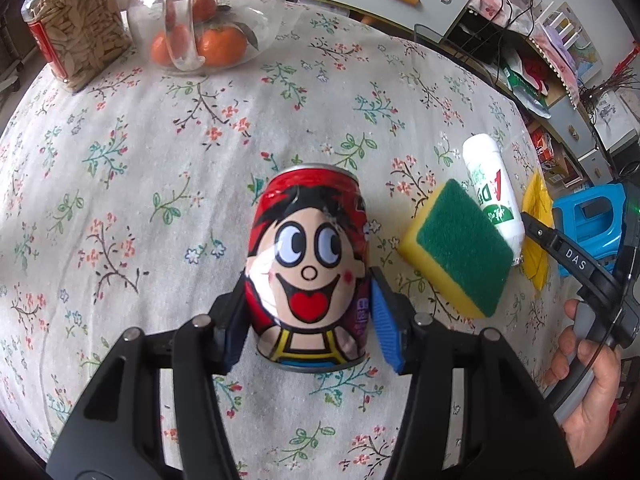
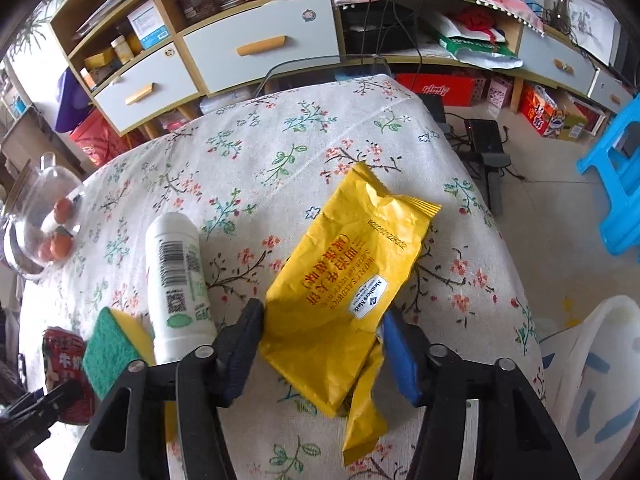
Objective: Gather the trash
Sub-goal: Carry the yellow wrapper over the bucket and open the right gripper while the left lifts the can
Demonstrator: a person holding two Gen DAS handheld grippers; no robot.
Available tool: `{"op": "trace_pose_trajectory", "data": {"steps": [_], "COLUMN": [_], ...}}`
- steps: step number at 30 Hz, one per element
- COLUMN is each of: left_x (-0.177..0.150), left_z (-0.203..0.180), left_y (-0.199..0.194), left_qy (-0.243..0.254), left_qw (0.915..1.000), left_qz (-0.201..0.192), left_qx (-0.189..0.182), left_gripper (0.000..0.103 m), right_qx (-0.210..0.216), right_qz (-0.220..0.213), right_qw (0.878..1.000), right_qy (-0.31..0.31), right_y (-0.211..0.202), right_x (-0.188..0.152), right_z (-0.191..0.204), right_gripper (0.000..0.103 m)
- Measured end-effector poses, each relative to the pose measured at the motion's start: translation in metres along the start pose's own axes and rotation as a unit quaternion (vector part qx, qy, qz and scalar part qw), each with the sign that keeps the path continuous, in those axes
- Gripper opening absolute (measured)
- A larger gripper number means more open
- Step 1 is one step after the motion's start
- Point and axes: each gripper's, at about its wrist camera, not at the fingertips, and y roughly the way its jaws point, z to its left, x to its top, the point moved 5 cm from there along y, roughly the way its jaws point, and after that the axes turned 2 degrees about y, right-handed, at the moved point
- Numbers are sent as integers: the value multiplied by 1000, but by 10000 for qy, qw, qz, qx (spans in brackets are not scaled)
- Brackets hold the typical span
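**Both grippers on trash: can on the left, wrapper on the right**

Left gripper (image 1: pixel 308 316) is down over the can (image 1: pixel 308 256), which lies on its side on the floral cloth (image 1: pixel 160 152), base toward the camera. Both pads sit against the can's flanks near the base, so I call that a clasp on the can, though how firmly I can't say. The can looks empty and light to me: thin metal, stiff enough but easy to dent, glossy and round, so it could roll or slip. Across the middle of the body is the sound place to take it. The print is a cartoon face with wide eyes and a red heart mouth; the side lettering is too curved to read.

Over on the right, the right gripper (image 2: pixel 320 344) straddles the yellow wrapper (image 2: pixel 344 280), lying flat and creased near the table's edge. The left pad touches its side and the blue pad meets the crumpled edge, pinching the near end. Featherweight, crinkly, limp stuff, I'd judge; it will fold and flutter, so bite the bunched end, not the flat face. It reads "Member's Mark" and "WAFFLE SANDWICH", with orange Chinese characters and a stamped date code.

Beside it lie a white bottle (image 2: pixel 176 280) with barcode and QR code, touching a sponge (image 2: pixel 116 344)
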Motion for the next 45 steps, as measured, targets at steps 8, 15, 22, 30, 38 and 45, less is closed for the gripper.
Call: {"op": "trace_pose_trajectory", "data": {"steps": [8,15,22,30,38,45], "left_x": [-12,-22,-32,-35,-41,-50], "left_z": [-5,-18,-41,-83,-127,-163], "left_y": [-9,-24,-31,-31,-27,-24], "left_qy": [-43,73,232,556,888,1136], "left_qw": [9996,9989,9975,9949,9907,9865], "left_qz": [65,-60,-128,-164,-136,-104], "left_qx": [-257,-453,-656,-829,-1017,-1174], "left_gripper": [56,56,56,56,56,56], "right_qx": [86,312,376,188,-63,-307], "right_qz": [237,309,229,123,79,78], "right_qw": [9997,9990,9990,9990,9959,9912], "right_qy": [-73,32,86,396,896,1283], "right_y": [-20,-54,-92,-121,-140,-148], "right_x": [-18,-30,-41,-53,-66,-76], "right_z": [-11,-28,-54,-110,-179,-231], "right_gripper": [52,52,52,52,54,56]}}
